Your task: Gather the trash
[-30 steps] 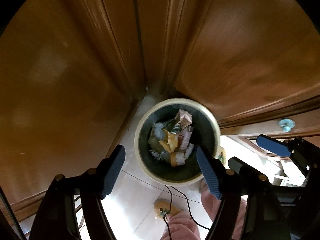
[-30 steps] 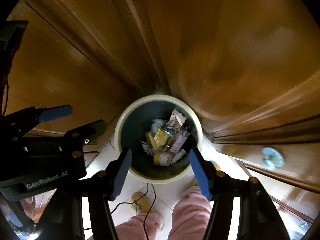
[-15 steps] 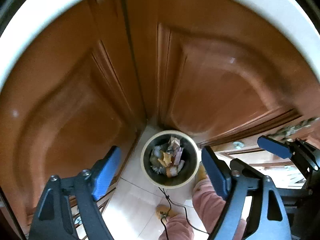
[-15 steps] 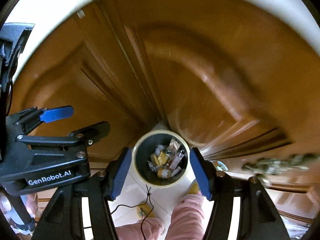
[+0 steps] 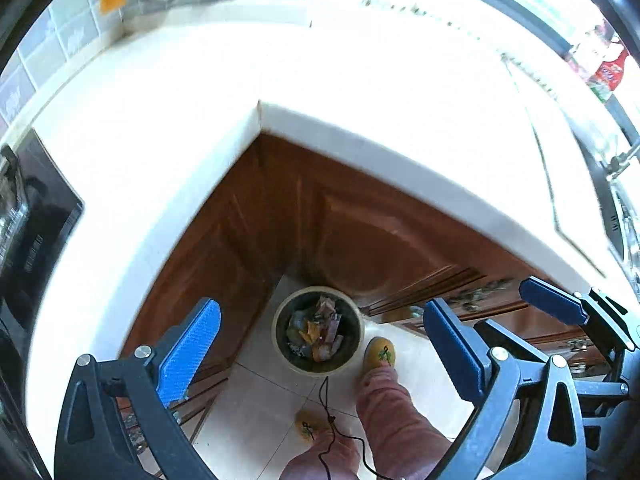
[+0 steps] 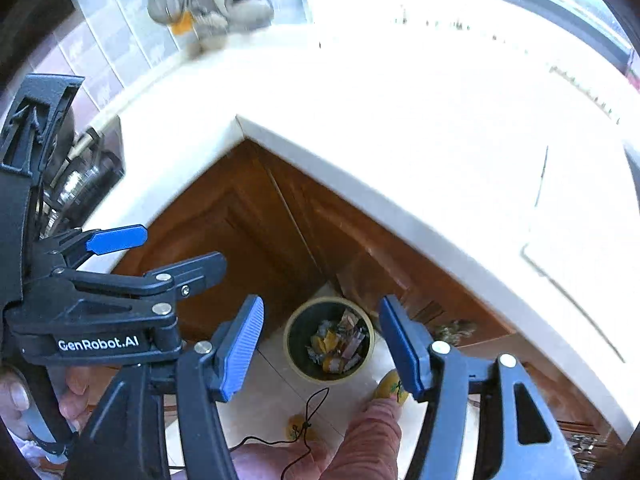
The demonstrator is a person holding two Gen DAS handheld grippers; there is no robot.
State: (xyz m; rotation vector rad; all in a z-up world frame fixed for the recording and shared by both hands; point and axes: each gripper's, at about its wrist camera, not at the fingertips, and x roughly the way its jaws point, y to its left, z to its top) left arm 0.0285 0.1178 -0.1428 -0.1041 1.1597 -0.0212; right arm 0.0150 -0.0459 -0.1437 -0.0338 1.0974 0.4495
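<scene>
A round trash bin (image 5: 318, 364) with a cream rim and dark inside stands on the tiled floor in the corner of the wooden cabinets. Crumpled wrappers and paper (image 5: 316, 330) fill it. My left gripper (image 5: 320, 310) hangs far above the bin, higher than the counter; its jaws are opening, with nothing between them. In the right wrist view the bin (image 6: 298, 334) sits far below my right gripper (image 6: 322, 308), which is open and holds nothing. The left gripper (image 6: 168, 250) shows at the left of that view, held by a hand.
A white L-shaped countertop (image 5: 360, 80) wraps around the corner above brown cabinet doors (image 5: 224, 248). A black stove (image 5: 36, 232) is at left, hanging utensils (image 6: 208, 4) at the back, a sink (image 5: 624, 220) at right. Pink trouser legs, yellow slippers (image 5: 380, 354) and a black cable lie below.
Both grippers have risen far above the bin, which now looks small. The white countertop has come into view. The left jaws have spread wider; the right jaws are unchanged.
</scene>
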